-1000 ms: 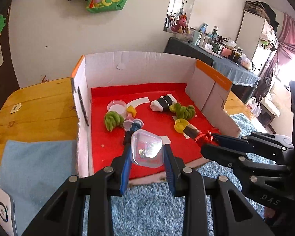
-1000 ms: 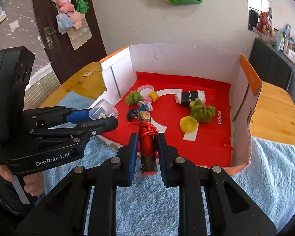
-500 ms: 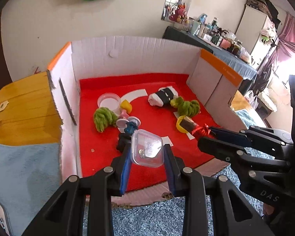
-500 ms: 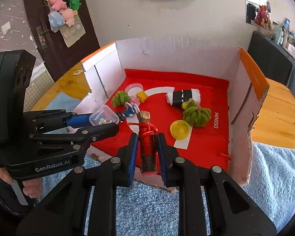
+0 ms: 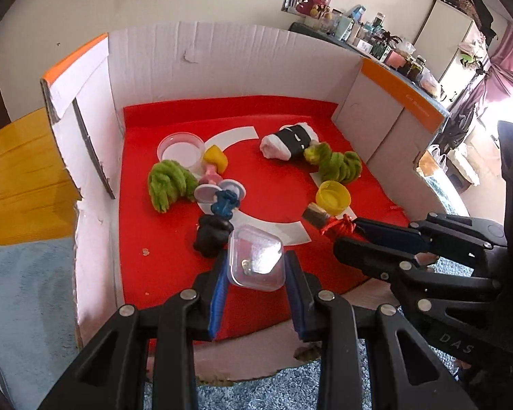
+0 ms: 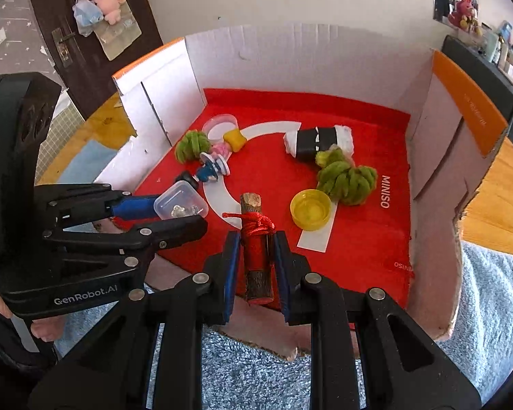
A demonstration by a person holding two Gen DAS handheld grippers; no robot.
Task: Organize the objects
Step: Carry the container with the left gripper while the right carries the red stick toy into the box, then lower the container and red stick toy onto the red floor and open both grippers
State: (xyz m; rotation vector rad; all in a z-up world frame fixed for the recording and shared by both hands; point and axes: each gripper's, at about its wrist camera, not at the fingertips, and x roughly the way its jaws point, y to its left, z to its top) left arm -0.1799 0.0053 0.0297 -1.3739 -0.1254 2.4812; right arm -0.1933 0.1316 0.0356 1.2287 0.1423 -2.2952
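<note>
Presently, two items are held over the near edge of the box [image 5: 222,58]. A clear case [image 5: 256,261] is pinched between the jaws of the left gripper [image 5: 256,283]; a stick [image 6: 256,256] bound with red cord is clamped in the nearly closed right gripper [image 6: 256,273]. Several items are already laid on the red floor [image 6: 359,256]: a yellow cap [image 6: 310,209], green plush pieces [image 6: 347,179] and a black-banded roll [image 6: 318,140]. The step in hand is judged to be placement. Free floor is seen at near right and near left. Each item should be lowered onto bare floor before the jaws are spread, and contact with the cap should be avoided.
</note>
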